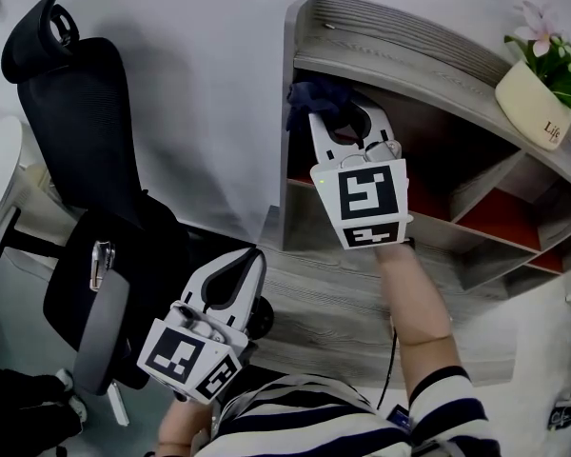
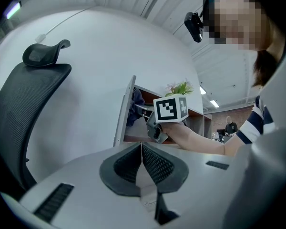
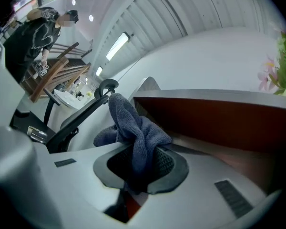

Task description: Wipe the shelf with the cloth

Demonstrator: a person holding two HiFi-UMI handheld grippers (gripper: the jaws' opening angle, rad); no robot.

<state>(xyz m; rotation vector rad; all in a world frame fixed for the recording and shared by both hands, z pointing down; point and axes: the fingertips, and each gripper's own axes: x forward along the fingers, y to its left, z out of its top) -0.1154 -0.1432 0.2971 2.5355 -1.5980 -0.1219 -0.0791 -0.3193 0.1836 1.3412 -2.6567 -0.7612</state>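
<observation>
While the right gripper (image 1: 350, 122) clamps the dark blue cloth (image 1: 312, 98) inside the upper-left compartment of the grey shelf unit (image 1: 400, 50) | left gripper (image 1: 247, 260) jaws pressed together, empty, low beside the black office chair (image 1: 86, 141)

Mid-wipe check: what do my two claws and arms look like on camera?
The left claw and right claw have white, rounded shells that taper forward, lined with dark ribbed pads. Each carries a white cube printed with black square markers. A thin black cable runs by the right forearm. The sleeve is striped dark and white.
</observation>
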